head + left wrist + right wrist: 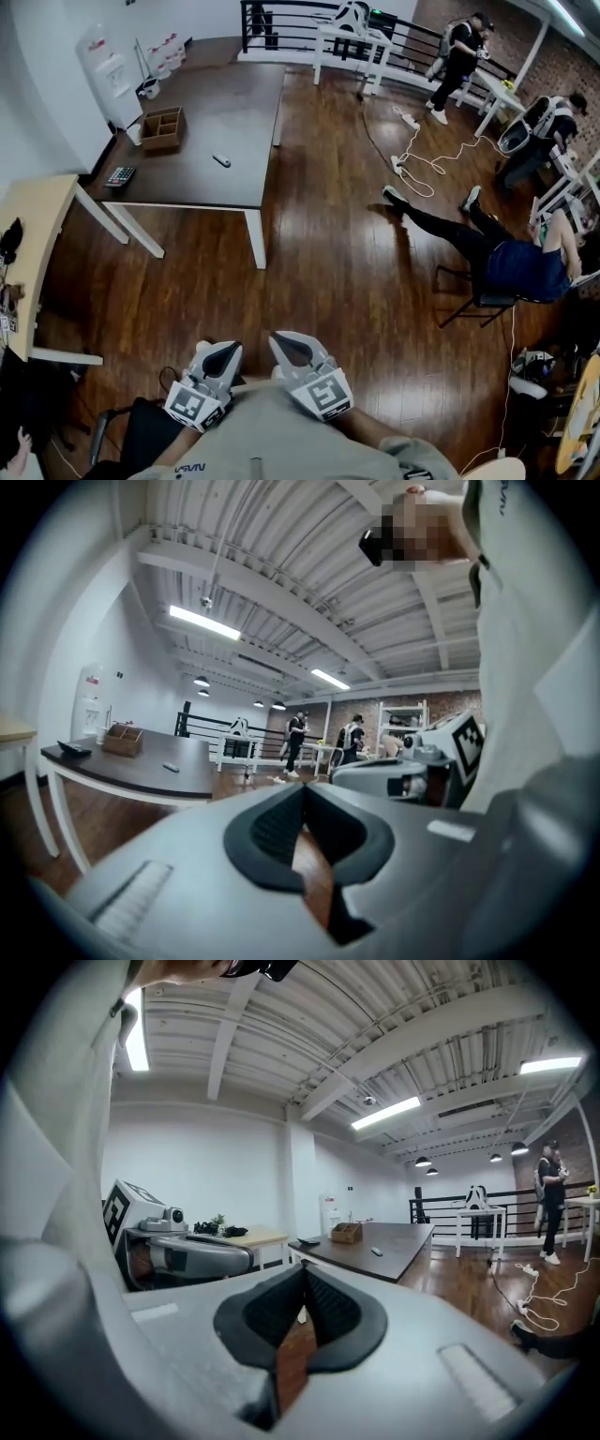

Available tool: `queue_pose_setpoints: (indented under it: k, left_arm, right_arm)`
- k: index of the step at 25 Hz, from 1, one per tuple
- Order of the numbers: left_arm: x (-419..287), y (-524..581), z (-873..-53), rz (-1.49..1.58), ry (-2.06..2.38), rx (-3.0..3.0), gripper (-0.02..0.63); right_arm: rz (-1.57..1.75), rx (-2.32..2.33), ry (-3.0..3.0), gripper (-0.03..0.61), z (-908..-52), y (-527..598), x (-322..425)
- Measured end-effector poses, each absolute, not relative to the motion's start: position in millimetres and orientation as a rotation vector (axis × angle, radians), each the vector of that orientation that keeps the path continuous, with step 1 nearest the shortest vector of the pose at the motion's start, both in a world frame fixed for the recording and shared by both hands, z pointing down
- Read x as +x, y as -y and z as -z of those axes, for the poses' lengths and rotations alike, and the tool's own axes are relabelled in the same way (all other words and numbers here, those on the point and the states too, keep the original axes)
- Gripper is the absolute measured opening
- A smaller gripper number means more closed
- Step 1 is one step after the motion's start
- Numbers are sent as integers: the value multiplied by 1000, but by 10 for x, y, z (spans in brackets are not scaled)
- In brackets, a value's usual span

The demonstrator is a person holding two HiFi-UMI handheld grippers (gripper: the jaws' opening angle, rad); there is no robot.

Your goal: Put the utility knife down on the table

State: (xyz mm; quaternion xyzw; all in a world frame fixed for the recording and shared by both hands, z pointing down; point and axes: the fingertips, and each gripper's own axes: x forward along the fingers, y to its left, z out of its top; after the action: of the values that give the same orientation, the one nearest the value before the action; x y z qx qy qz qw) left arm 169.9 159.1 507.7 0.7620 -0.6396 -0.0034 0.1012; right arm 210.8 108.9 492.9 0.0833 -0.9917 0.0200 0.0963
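Note:
The utility knife (221, 160) lies on the dark table (234, 112) at the far side of the room, small and grey, well apart from both grippers. It also shows in the left gripper view as the knife (170, 767) and in the right gripper view as the knife (376, 1252). My left gripper (224, 352) and right gripper (292, 345) are held close to the person's body at the bottom of the head view, side by side over the wooden floor. Both have their jaws shut with nothing between them: left gripper (302, 797), right gripper (304, 1283).
On the dark table stand a wooden box (161, 128) and a calculator (119, 175). A light wooden table (37, 234) is at the left. A person sits on a chair (511, 267) at the right, with cables (422, 161) on the floor beyond.

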Motion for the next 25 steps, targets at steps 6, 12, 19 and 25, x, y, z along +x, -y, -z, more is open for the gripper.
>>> queue_pose_setpoints:
  k: [6, 12, 19, 25]
  left_arm:
    - [1687, -1765, -5083, 33, 1952, 2178, 2]
    - [1725, -1819, -5095, 55, 1972, 2158, 2]
    - [1747, -1778, -5081, 70, 1965, 2184, 2]
    - [1768, -1700, -5069, 64, 1948, 2203, 2]
  right_arm:
    - [-42, 209, 2945, 0, -4931, -1206, 2132]
    - [-33, 196, 2936, -2, -4983, -1273, 2183]
    - [-27, 225, 2939, -2, -4974, -1221, 2218]
    - [-17, 243, 2932, -2, -4965, -1154, 2241]
